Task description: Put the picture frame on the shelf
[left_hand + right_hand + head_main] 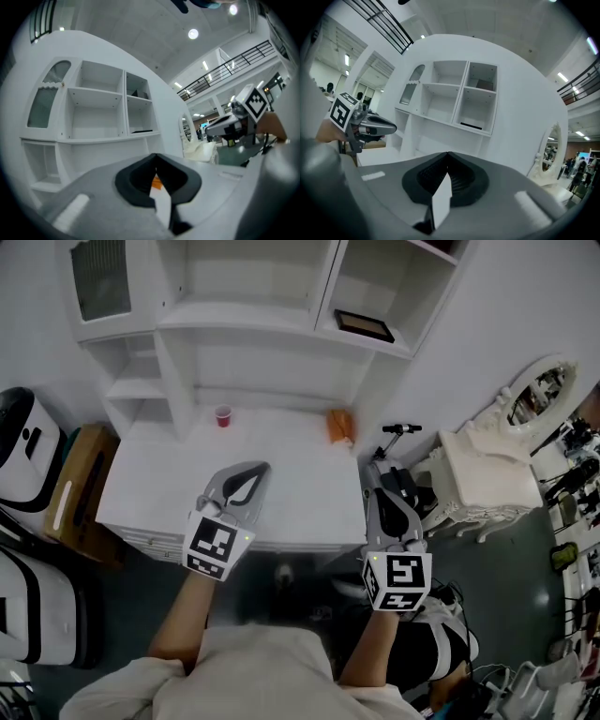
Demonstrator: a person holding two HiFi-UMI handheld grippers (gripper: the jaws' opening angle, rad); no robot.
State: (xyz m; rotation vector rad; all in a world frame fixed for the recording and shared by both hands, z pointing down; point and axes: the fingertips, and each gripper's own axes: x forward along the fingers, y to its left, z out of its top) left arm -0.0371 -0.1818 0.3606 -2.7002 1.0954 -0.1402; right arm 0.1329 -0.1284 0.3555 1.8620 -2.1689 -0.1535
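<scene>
White desk top (281, 498): flat, pale, backed by a white shelf unit (253, 320) against a white wall; grey floor (511, 568) in front and to the right. Beyond, in both gripper views: open hall with ceiling lights (193, 33) and a railed gallery (234, 61).

Shelf unit: glazed door (101, 277) at left, open compartments at centre and right.

Picture frame (364, 325): dark-edged, lying flat in the lower right compartment, well apart from both grippers.

Left gripper (255, 471): over the near part of the desk, pointing at the shelf unit, jaws pressed together, nothing held.

Right gripper (375, 476): just off the desk's right edge, likewise pointing at the shelf unit, jaws pressed together, nothing held.

On the desk, between grippers and shelf unit: small red cup (223, 415), upright near the back, left of centre; orange object (340, 426) near the back right corner, beside the unit's right upright, kind not discernible.

Right of the desk: black handlebar (401, 429), then a white ornate dressing table (483, 479) with oval mirror (542, 395).

Left of the desk: brown wooden box (80, 488) and white-and-black machines (23, 451).

Bottom edge: person's forearms (183, 620) and pale sleeves (253, 671).
</scene>
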